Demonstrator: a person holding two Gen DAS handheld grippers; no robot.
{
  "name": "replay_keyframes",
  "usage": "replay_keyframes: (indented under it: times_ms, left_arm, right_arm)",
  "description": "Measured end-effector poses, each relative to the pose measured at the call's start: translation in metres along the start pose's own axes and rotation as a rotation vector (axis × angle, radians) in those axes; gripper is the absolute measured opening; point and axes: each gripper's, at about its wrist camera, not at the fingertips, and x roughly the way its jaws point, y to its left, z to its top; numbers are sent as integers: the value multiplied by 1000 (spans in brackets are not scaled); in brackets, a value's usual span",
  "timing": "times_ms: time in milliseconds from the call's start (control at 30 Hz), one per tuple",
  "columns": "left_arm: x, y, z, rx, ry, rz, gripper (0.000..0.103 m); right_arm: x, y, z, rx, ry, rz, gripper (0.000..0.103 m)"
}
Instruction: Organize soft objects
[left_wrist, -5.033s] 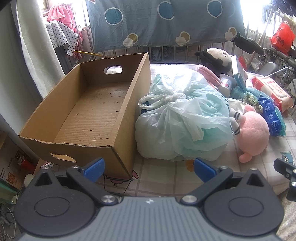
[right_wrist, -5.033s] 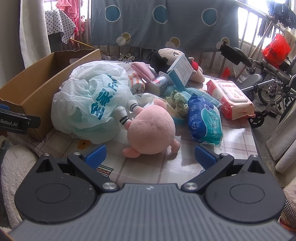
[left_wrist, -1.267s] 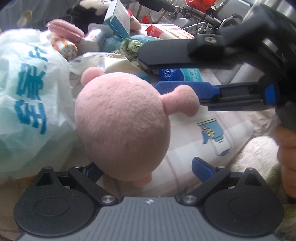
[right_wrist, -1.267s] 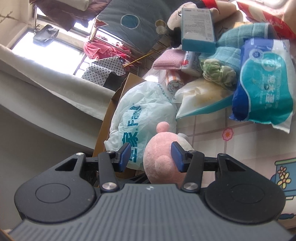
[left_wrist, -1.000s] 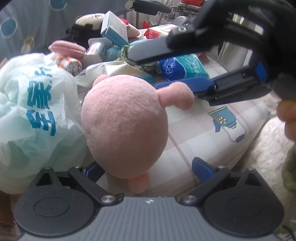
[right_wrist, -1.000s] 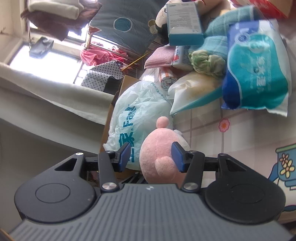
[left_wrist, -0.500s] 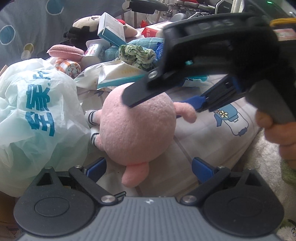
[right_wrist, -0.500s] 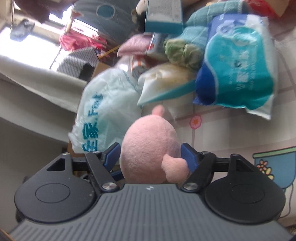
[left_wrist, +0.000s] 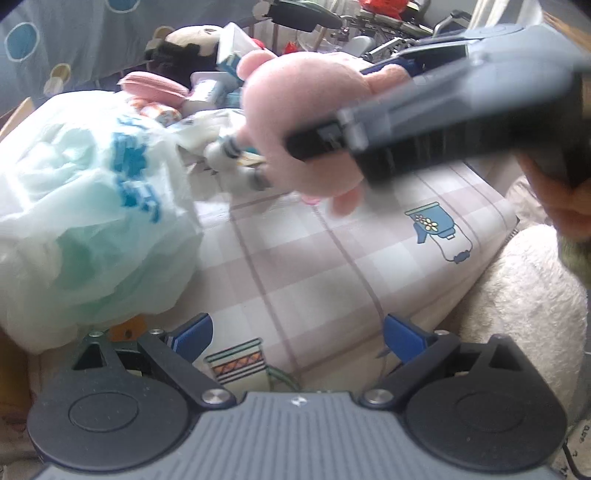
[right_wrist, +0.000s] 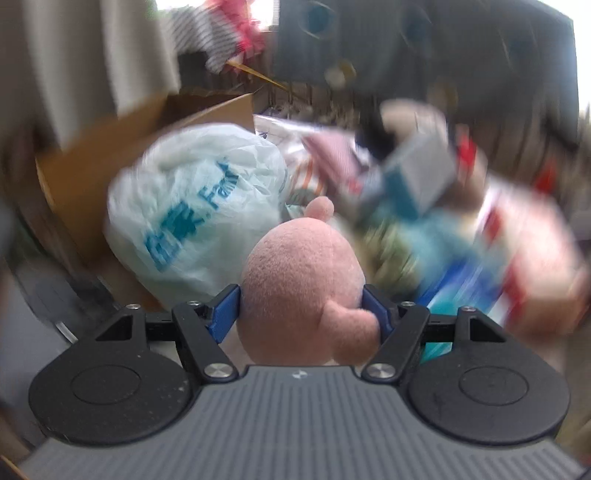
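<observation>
A round pink plush toy (right_wrist: 295, 280) sits between the blue pads of my right gripper (right_wrist: 301, 310). The jaws are closing and both pads press into its sides. In the left wrist view the plush toy (left_wrist: 306, 110) hangs above the checked tablecloth (left_wrist: 314, 266), its striped legs dangling. The right gripper's dark body crosses in front of it. My left gripper (left_wrist: 295, 332) stands open low over the cloth, with nothing between its fingers. A stuffed pale green plastic bag (left_wrist: 85, 229) lies to the left. The cardboard box (right_wrist: 110, 155) stands behind the bag (right_wrist: 195, 206).
A pile of goods fills the back of the table: a black-and-white plush (left_wrist: 184, 48), a pink roll (left_wrist: 155, 83), boxes and a blue pack (right_wrist: 450, 280), all blurred. A white fluffy cover (left_wrist: 535, 295) lies past the table's right edge. A hand (left_wrist: 565, 206) grips the right tool.
The right gripper has rolled upright and lifted the pink plush off the table, up and away from my left gripper. The left gripper pulled back slightly and stays open.
</observation>
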Motion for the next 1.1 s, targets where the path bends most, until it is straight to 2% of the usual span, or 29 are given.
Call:
replay_keyframes:
  times_ms: [67, 200, 300, 400, 567, 733, 900, 1000, 1100]
  left_arm:
    - [-5, 2, -4, -4, -5, 19, 99]
    - [-12, 9, -9, -34, -7, 34, 99]
    - [-18, 14, -11, -54, -10, 39, 99]
    - [-24, 16, -11, -61, -16, 37, 99]
    - [-30, 13, -7, -62, -36, 29, 99]
    - [-28, 12, -3, -80, -35, -4, 99]
    - [-26, 12, 5, -103, -41, -44, 99]
    - [-23, 13, 11, -132, -34, -88, 99]
    - [-22, 16, 14, -169, -30, -139, 99]
  right_arm:
    - [5, 13, -7, -193, 6, -42, 71]
    - [16, 38, -36, -551, 19, -33, 72]
    - [14, 48, -53, -668, 5, -24, 76]
    - [4, 45, -54, -663, -5, 20, 82]
    - [-14, 31, -56, -548, -32, 81, 87]
    - [-30, 3, -70, -310, -44, 162, 88]
    - [-50, -47, -87, 70, -107, 237, 88]
    - [-54, -81, -96, 351, -168, 259, 96]
    - [-46, -104, -104, 595, -213, 323, 97]
